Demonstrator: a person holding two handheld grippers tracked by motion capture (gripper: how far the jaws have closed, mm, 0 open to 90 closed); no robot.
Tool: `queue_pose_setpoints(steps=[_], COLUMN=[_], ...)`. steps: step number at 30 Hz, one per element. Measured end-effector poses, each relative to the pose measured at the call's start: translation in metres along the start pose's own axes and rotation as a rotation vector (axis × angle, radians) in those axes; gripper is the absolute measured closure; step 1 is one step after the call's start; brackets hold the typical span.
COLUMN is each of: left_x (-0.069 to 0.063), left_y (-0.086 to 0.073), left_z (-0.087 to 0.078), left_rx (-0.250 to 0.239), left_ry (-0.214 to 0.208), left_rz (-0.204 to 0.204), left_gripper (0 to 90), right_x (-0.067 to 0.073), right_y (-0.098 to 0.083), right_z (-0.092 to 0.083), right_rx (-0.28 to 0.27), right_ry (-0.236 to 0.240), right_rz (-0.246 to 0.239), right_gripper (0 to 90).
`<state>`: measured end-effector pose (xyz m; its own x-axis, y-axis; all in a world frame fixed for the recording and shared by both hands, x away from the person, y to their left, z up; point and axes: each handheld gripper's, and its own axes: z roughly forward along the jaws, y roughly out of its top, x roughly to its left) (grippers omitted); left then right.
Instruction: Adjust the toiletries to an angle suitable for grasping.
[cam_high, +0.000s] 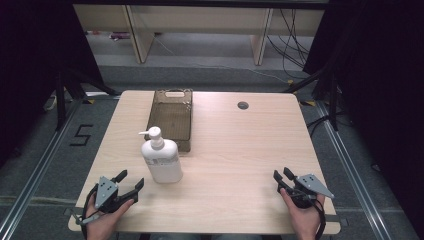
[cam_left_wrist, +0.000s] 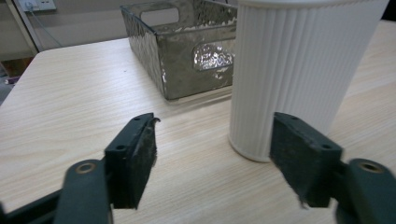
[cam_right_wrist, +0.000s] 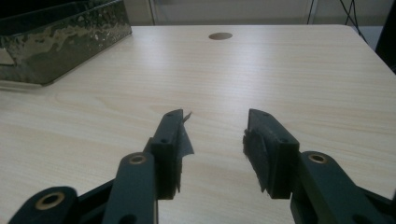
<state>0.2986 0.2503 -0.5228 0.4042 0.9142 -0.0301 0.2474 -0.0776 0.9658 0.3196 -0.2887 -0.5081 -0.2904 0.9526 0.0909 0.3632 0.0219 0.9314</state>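
The wooden table (cam_high: 240, 150) carried two items. A white pump bottle (cam_high: 161, 159) stood upright on the left half, closer to the near edge than to the far edge, with its pump nozzle pointing toward the left edge. Directly behind it, a dark translucent basket (cam_high: 171, 119) with cut-out handles lay lengthwise toward the far edge; its near end sat just beside the bottle, and contact between the two could not be determined. A round cable port (cam_high: 243, 105) was set into the table near the far edge, right of centre.

The left hand (cam_high: 102, 222) entered over the near edge by the near-left corner and held the left gripper (cam_high: 131, 182) low over the table, angled toward the bottle. Its jaws were spread wide and gripped nothing. In the left gripper view, the ribbed wall of the bottle (cam_left_wrist: 299, 70) rose just beyond the right jaw, apart from both pads, with the basket (cam_left_wrist: 187, 56) behind it.

The right hand (cam_high: 306, 220) entered by the near-right corner and held the right gripper (cam_high: 281, 175) just above the table, pointing toward the far-left. Its jaws were parted moderately, narrower than the left pair, and were empty. The right gripper view showed bare table (cam_right_wrist: 280, 74) between the pads, the basket (cam_right_wrist: 56, 42) at upper left and the cable port (cam_right_wrist: 220, 36) ahead.
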Motion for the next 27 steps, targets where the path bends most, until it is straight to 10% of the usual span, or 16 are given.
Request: queue_pose_setpoints(steps=[12,27], left_x=[-0.029,-0.070], left_y=[0.020,0.061], left_z=[-0.014,-0.017], left_rx=[-0.059,-0.193], left_ry=[-0.037,-0.003], left_rz=[0.036,0.081], left_gripper=[63.1,58.1], right_x=[0.006,0.008], right_y=[-0.004,-0.004], right_z=[0.004,0.005], right_rx=[0.005,0.016], right_ry=[-0.011,-0.008], right_rz=[-0.010,0.004], right_gripper=[51.7,47.6])
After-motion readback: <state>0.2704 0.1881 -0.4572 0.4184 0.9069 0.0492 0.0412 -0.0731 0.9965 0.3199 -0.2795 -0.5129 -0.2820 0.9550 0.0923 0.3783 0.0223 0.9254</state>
